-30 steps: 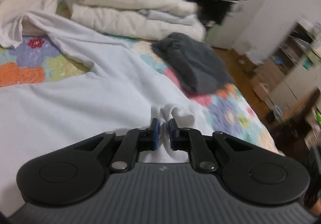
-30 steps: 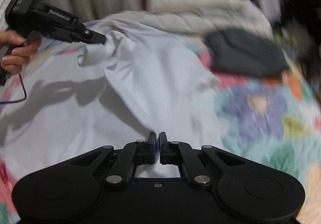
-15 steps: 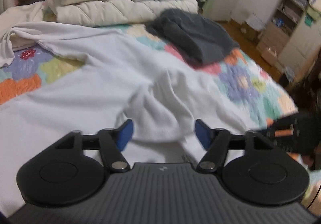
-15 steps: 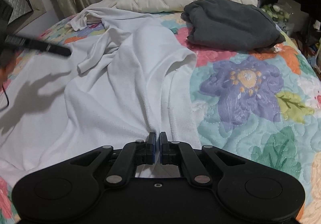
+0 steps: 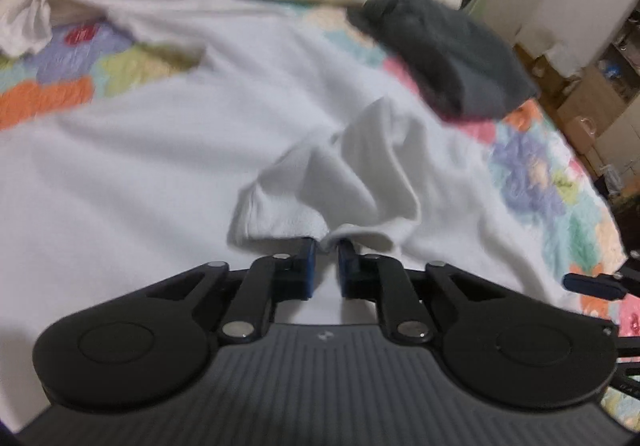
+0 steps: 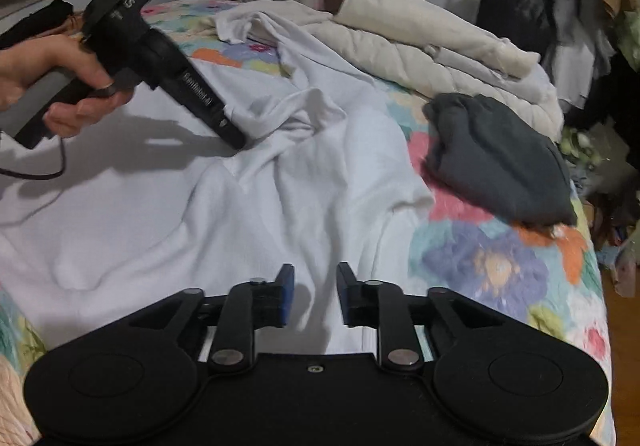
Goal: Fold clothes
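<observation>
- Two grippers are worked over one white garment (image 6: pixel 248 206), which is spread across the flowered quilt (image 6: pixel 500 270) of the bed, its bulk toward the left edge and a sleeve rumpled near the middle.
- A raised fold of that sleeve is pinched by the left gripper (image 5: pixel 326 262); its jaws have just been closing and are now pressed together on the cloth, probably so the sleeve can be drawn inward for a fold.
- Jaws of the right gripper (image 6: pixel 314 296) have just been opening and stand spread; the garment lies flat beneath and beyond them, and nothing is gripped, so a released hem is the likely reading.
- A dark grey garment (image 6: pixel 500 162) is left aside near the right edge, before a cream stack of bedding (image 6: pixel 432 42) at the far edge.
</observation>
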Tool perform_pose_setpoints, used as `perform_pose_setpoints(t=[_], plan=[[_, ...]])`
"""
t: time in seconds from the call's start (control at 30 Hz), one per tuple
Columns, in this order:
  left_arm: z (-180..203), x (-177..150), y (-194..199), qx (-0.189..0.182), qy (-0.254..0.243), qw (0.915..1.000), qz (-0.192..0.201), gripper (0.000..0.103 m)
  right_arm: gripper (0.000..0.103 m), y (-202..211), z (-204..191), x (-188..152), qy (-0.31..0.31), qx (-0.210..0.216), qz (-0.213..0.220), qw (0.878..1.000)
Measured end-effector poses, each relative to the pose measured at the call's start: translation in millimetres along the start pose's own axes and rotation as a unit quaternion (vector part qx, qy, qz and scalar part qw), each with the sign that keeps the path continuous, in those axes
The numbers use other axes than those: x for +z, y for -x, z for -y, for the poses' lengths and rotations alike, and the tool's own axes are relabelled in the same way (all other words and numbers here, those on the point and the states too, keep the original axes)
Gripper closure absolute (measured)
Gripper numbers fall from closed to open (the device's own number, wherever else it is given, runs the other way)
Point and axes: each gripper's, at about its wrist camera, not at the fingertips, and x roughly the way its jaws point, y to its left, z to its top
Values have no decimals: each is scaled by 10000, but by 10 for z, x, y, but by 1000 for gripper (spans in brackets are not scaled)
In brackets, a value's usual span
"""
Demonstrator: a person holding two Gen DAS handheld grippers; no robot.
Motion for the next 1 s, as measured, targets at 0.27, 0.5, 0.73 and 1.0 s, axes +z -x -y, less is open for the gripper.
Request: perform_pose_setpoints(t=[0.27, 0.5, 0.73, 1.0], plan=[[-133, 695, 8, 226, -192, 9979, 570, 99, 67, -366, 257, 241, -486, 190, 108, 9986], [-318, 1046, -200, 462, 615, 9929, 911, 49, 66, -793, 623, 497, -1621, 643, 178, 9845], [-420, 517, -160, -295, 931, 9951, 173, 44, 65, -949, 794, 406, -2409, 1196, 29, 9632], [-81, -199, -266, -1346, 816, 9873, -207, 64, 66, -924, 657, 191, -2454, 1592, 4, 9563]])
